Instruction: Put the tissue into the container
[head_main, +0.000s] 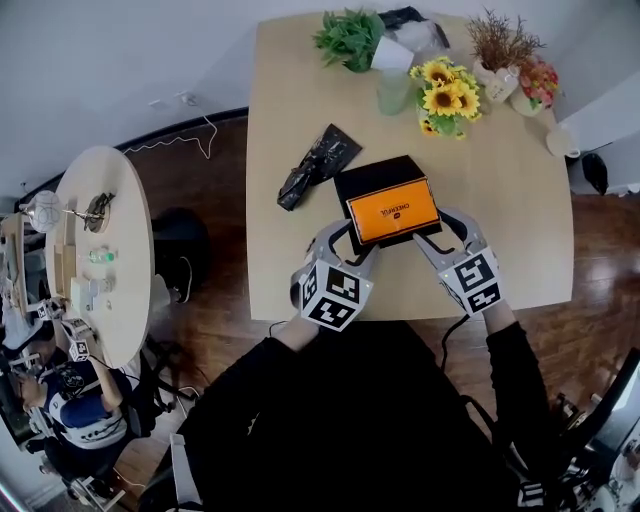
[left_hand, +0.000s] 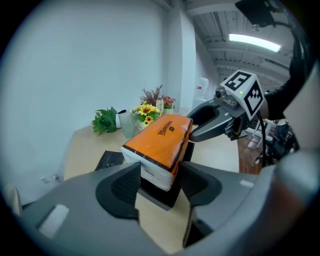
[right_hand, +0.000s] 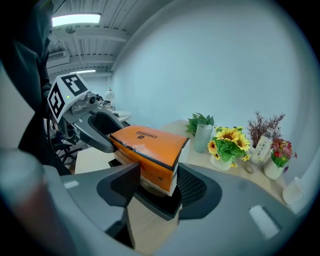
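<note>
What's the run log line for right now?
left gripper: shut on tissue pack | right gripper: shut on tissue pack | tissue pack: above container

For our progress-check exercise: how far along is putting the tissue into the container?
Done: the orange plastic-wrapped tissue pack is lifted, gripped by the left gripper and right gripper. In hand: it hangs over the black rectangular container. Left: seating it inside and letting go.
</note>
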